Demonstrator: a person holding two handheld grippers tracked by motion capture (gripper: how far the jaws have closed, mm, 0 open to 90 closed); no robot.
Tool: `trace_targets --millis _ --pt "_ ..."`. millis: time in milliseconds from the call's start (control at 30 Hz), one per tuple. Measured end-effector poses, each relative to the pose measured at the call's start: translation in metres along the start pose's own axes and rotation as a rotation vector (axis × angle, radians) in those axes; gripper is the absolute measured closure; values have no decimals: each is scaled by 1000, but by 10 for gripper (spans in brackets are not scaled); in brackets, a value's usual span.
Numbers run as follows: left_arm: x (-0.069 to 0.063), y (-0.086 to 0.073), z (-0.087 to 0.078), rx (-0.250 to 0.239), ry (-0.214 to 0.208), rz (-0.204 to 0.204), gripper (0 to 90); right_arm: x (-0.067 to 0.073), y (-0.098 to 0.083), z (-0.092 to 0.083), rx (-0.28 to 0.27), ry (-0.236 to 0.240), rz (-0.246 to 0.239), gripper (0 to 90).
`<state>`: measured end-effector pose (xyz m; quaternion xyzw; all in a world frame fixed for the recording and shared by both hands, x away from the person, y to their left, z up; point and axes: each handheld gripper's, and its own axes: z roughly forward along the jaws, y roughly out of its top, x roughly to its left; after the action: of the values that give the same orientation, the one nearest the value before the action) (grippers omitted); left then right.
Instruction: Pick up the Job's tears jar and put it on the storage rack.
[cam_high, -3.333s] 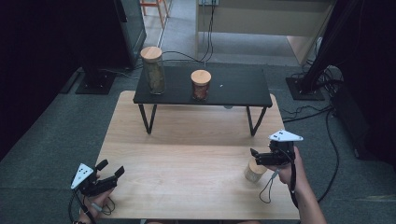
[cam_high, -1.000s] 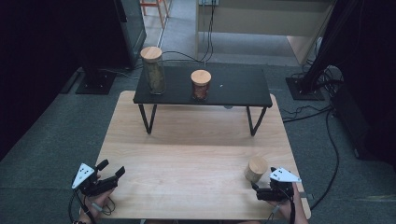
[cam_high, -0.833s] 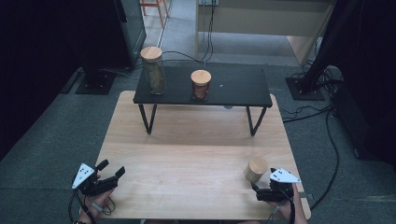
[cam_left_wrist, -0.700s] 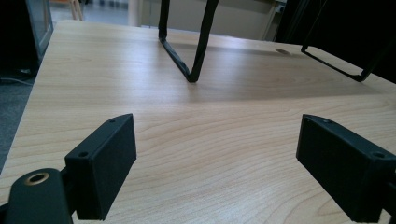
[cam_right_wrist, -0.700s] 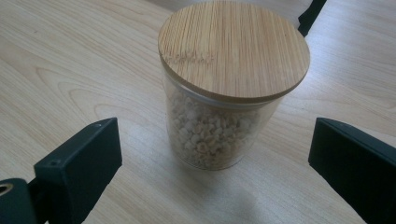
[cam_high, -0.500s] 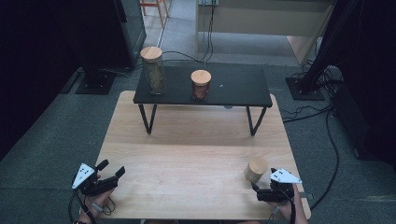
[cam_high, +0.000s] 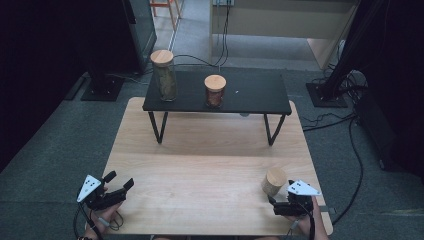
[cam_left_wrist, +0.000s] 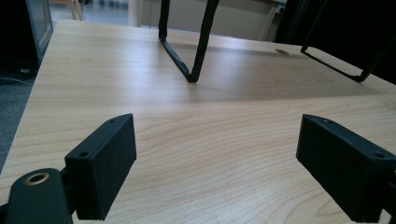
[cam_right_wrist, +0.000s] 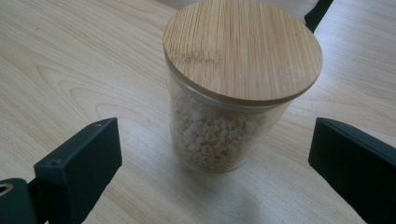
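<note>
1. Near the right front corner of the wooden table (cam_high: 210, 165), seen from the high view, a short glass jar (cam_high: 274, 181) with a bamboo lid is stood; the right gripper (cam_high: 276, 207) is held just in front of it, and the left gripper (cam_high: 120, 187) is rested well apart at the left front corner.
2. Behind the jar, a black riser shelf (cam_high: 250, 95) is set, carrying a tall jar (cam_high: 164, 76) and a smaller jar (cam_high: 215, 91), apparently the storage row.
3. From the left gripper view, jaws are seen spread apart over bare wood with nothing between them, apparently parked.
4. From the right gripper view, the lidded jar of pale grains (cam_right_wrist: 224, 126) is framed between wide-open jaws, untouched, seemingly lined up for a side grasp.
</note>
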<state>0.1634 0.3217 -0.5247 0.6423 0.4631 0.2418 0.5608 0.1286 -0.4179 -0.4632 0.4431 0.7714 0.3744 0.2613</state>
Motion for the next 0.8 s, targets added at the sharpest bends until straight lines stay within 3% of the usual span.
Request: trace_targets --millis 800 --pt "0 0 0 -1 -1 5 122 -4 4 12 10 17 13 28"
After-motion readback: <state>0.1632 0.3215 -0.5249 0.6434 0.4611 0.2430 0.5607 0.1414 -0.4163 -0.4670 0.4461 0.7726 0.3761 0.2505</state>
